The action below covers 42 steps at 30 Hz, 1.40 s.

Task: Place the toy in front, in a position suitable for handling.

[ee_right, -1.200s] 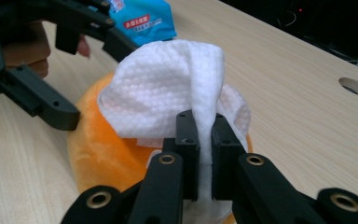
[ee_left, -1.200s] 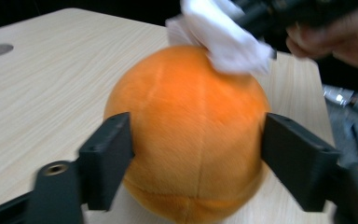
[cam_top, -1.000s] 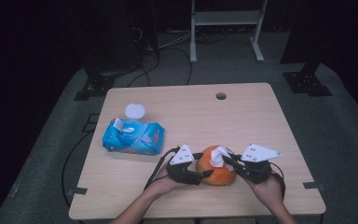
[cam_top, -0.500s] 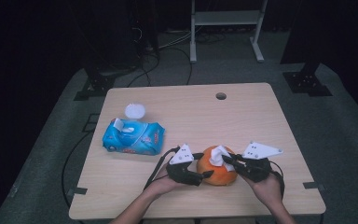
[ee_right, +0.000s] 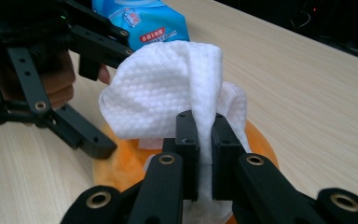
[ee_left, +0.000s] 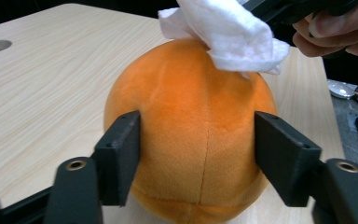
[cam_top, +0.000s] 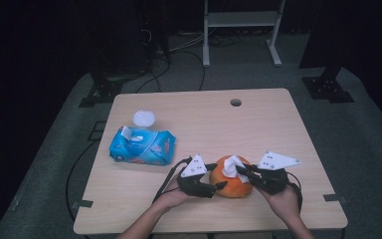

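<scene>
An orange plush ball [cam_top: 229, 186] rests near the table's front edge. My left gripper [cam_top: 220, 185] reaches in from the ball's left, and in the left gripper view its pads [ee_left: 121, 154] press on both sides of the ball [ee_left: 191, 130]. Its jaws have just been closing a little with the ball between them. A crumpled white wipe [cam_top: 233, 166] lies on top of the ball. My right gripper [ee_right: 205, 126], coming from the right, is shut on a fold of that wipe [ee_right: 163, 88]. The wipe [ee_left: 223, 32] touches the ball's crown.
A blue pack of wet wipes [cam_top: 142, 147] lies at the left of the wooden table [cam_top: 278, 124], a small white round lid [cam_top: 143, 118] just behind it. A cable hole [cam_top: 236, 102] sits near the far edge. A metal rack [cam_top: 241, 20] stands beyond the table.
</scene>
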### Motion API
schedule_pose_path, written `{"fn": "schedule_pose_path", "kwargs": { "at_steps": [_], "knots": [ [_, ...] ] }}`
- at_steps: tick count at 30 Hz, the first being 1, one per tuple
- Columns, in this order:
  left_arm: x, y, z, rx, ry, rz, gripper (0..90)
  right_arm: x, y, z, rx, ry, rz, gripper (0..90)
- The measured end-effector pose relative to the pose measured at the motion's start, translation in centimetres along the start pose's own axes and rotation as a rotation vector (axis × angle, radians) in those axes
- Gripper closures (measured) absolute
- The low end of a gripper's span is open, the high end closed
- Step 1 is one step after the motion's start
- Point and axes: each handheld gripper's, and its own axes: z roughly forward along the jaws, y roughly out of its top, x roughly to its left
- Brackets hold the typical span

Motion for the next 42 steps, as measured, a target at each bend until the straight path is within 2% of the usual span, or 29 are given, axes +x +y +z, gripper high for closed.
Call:
{"fn": "schedule_pose_path", "kwargs": {
  "at_steps": [1,3,6,7,9,12,15,16,17,19,21,22,23,24,26,28,30,33,35,37,39,40,42],
  "knots": [
    [0.0,0.0,0.0,-0.001,-0.002,-0.001,26.8,0.4,0.2,0.0,-0.009,0.007,-0.013,83.6],
    [-0.1,0.0,0.1,-0.005,-0.004,-0.003,25.2,1.2,0.5,0.2,-0.035,0.056,-0.028,83.5],
    [-0.6,0.3,0.1,-0.004,0.008,0.039,30.0,2.5,0.9,1.1,-0.030,0.111,-0.051,83.4],
    [-0.7,0.3,0.1,0.001,0.013,0.047,30.5,2.9,1.0,1.4,-0.019,0.102,-0.070,83.5],
    [-0.4,0.1,0.0,-0.016,0.001,0.029,29.0,2.9,1.2,1.4,-0.002,0.084,-0.083,83.7],
    [-0.1,0.0,0.1,-0.004,0.005,0.015,17.5,2.1,1.0,1.0,-0.003,0.048,-0.067,83.7],
    [-0.2,-0.3,0.6,0.016,0.008,0.006,11.1,1.1,0.9,0.4,-0.019,0.028,-0.038,83.8],
    [-0.3,-0.4,0.9,0.022,0.012,0.014,13.2,1.0,0.9,0.3,-0.019,0.021,-0.034,83.7],
    [-0.3,-0.4,0.9,0.021,0.015,0.015,19.2,1.0,0.9,0.2,-0.022,0.020,-0.024,83.7],
    [-0.5,-0.3,0.9,0.016,0.032,0.028,28.2,1.5,1.0,0.2,-0.027,0.016,-0.050,83.7],
    [-0.6,-0.1,0.8,0.014,0.042,0.032,35.0,2.5,1.2,0.5,-0.026,0.075,-0.062,83.7],
    [-0.6,-0.2,0.8,0.021,0.044,0.040,36.0,2.9,1.3,0.7,-0.010,0.078,-0.089,83.7],
    [-0.6,-0.2,0.8,0.018,0.045,0.035,36.6,3.1,1.4,0.9,0.005,0.065,-0.118,83.7],
    [-0.5,-0.3,0.7,0.015,0.045,0.026,37.1,3.0,1.4,0.9,0.012,0.061,-0.123,83.8],
    [-0.5,-0.3,0.6,0.016,0.045,0.025,37.6,2.2,1.5,0.6,0.006,0.038,-0.100,83.8],
    [-0.5,-0.3,0.6,0.013,0.042,0.026,37.6,1.0,1.4,-0.2,0.006,-0.017,-0.083,83.8],
    [-0.4,-0.3,0.7,0.009,0.033,0.014,35.9,-0.3,0.9,-0.7,0.004,-0.023,-0.033,83.7],
    [0.0,0.0,0.6,-0.010,-0.001,-0.034,24.6,-0.7,0.5,-0.8,0.010,-0.032,-0.016,83.7],
    [0.1,0.1,0.6,-0.025,-0.003,-0.066,19.9,-0.3,0.5,-0.5,0.017,-0.008,-0.017,83.7],
    [0.1,0.1,0.6,-0.023,-0.004,-0.065,18.9,0.5,0.6,0.0,0.032,0.035,-0.024,83.6],
    [-0.1,0.0,0.5,-0.003,0.016,-0.017,25.3,1.4,0.8,0.4,0.047,0.065,-0.037,83.6],
    [-0.2,-0.2,0.4,0.006,0.020,0.000,28.9,1.6,0.9,0.5,0.048,0.065,-0.050,83.6],
    [0.0,-0.3,0.3,0.011,0.021,-0.002,34.1,1.6,1.0,0.6,0.052,0.067,-0.068,83.7]
  ]
}}
